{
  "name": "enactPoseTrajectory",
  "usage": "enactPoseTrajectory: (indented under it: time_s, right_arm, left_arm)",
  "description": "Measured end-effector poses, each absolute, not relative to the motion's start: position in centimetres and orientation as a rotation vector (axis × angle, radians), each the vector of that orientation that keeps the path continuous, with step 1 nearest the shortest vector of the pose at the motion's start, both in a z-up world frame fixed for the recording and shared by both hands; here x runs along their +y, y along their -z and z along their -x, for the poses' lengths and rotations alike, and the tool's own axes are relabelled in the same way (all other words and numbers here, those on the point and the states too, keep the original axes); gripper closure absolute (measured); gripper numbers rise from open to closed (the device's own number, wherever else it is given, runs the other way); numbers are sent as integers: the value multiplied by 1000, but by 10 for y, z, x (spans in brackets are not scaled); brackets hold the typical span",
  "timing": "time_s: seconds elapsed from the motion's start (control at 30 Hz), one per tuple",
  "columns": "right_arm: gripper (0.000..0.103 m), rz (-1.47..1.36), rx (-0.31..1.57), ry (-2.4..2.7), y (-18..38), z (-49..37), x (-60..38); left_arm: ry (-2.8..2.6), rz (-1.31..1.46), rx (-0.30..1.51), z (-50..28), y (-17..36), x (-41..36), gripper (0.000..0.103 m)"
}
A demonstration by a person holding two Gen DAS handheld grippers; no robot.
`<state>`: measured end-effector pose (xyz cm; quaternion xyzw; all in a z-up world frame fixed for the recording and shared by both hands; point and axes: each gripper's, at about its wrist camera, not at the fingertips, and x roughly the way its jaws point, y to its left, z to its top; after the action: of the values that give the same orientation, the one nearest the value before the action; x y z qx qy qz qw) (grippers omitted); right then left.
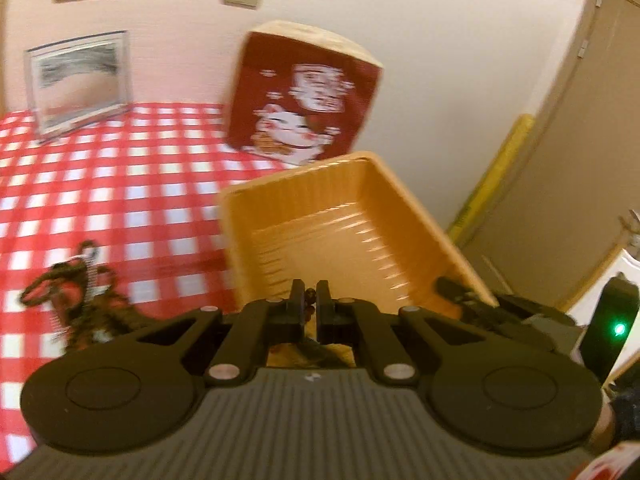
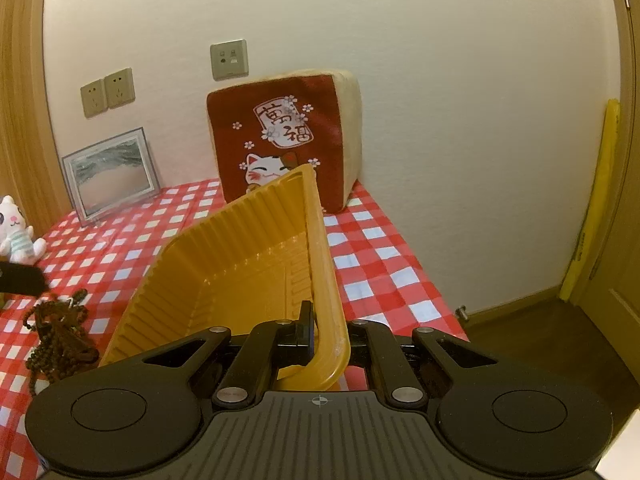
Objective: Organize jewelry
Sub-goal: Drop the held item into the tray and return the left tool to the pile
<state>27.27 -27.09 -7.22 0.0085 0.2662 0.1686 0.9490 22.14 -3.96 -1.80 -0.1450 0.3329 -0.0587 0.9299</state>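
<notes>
My left gripper (image 1: 310, 293) is shut on a thin strand of dark beads (image 1: 309, 295); more of the strand hangs below the fingers. It hovers at the near edge of the orange ribbed tray (image 1: 340, 216), whose inside looks bare. A tangled pile of dark bead jewelry (image 1: 80, 300) lies on the checked cloth to the left. My right gripper (image 2: 326, 320) is shut on the rim of the orange tray (image 2: 240, 256) and holds it tilted above the table. The bead pile (image 2: 60, 332) lies left of the tray. The right gripper also shows in the left wrist view at the tray's right corner (image 1: 460, 288).
A red lucky-cat cushion (image 2: 280, 140) leans on the wall behind the tray. A framed picture (image 2: 110, 170) stands at the back left, with a white plush toy (image 2: 18, 228) nearer. The red-checked table (image 2: 380, 268) ends at right above a wooden floor, with a yellow strip (image 2: 600, 200) by the door.
</notes>
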Motion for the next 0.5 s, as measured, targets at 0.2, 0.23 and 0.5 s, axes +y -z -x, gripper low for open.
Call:
enactPoseTrajectory:
  time_s: [0.2, 0.23, 0.5]
  right_arm:
    - [97, -28, 543, -338, 72, -273, -271]
    - [97, -29, 544, -337, 72, -273, -271]
    - [97, -34, 545, -338, 71, -274, -271]
  left_arm:
    - [214, 305, 706, -243, 28, -72, 99]
    - [229, 306, 714, -247, 31, -77, 99]
    - [270, 314, 782, -262, 54, -93, 99]
